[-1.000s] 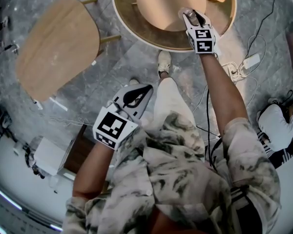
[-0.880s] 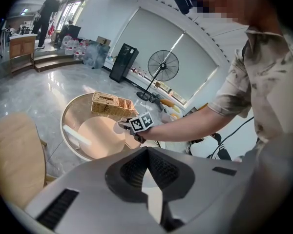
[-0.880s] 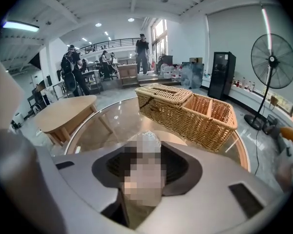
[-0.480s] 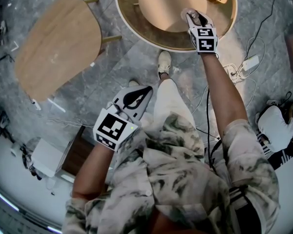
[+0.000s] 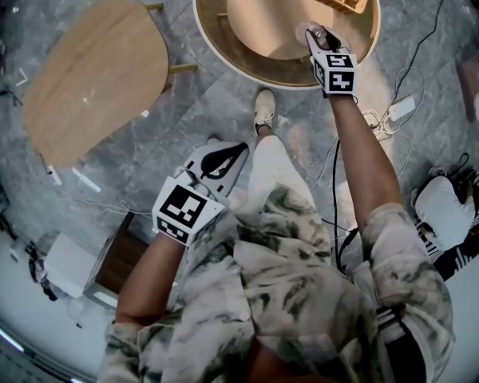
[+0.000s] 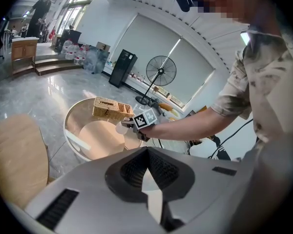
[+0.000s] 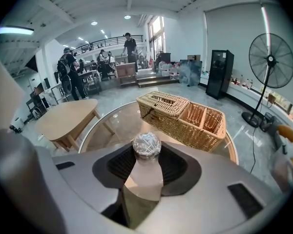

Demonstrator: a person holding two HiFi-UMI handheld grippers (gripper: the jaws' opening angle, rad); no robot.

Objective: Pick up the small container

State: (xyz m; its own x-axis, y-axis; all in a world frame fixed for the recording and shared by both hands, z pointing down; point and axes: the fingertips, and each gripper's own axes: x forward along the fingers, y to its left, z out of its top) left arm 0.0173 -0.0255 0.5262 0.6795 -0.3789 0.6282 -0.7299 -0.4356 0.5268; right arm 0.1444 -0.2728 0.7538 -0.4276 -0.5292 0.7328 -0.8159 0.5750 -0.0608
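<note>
The small container point(image 7: 146, 146), a clear round tub with a crinkled shiny top, sits between the jaws of my right gripper point(image 7: 146, 154), whose pads press on its sides. From the head view, the right gripper point(image 5: 314, 33) reaches over the near right part of the round glass table point(image 5: 223, 50), and the container point(image 5: 308, 31) shows pale at its tips. In the left gripper view the container point(image 6: 120, 127) sticks out of the far gripper. My left gripper point(image 5: 241, 145) is held low by my body, jaws together and empty.
A wicker basket point(image 7: 185, 113) with an open half stands just beyond the container. An oval wooden side table point(image 5: 96, 74) is to the left. A power strip point(image 5: 403, 106) and cables lie on the floor at right. A standing fan point(image 7: 269, 60) is at the far right.
The right gripper has stayed at the container on the round table, and the whole head view has drifted slightly. The left gripper has not moved.
</note>
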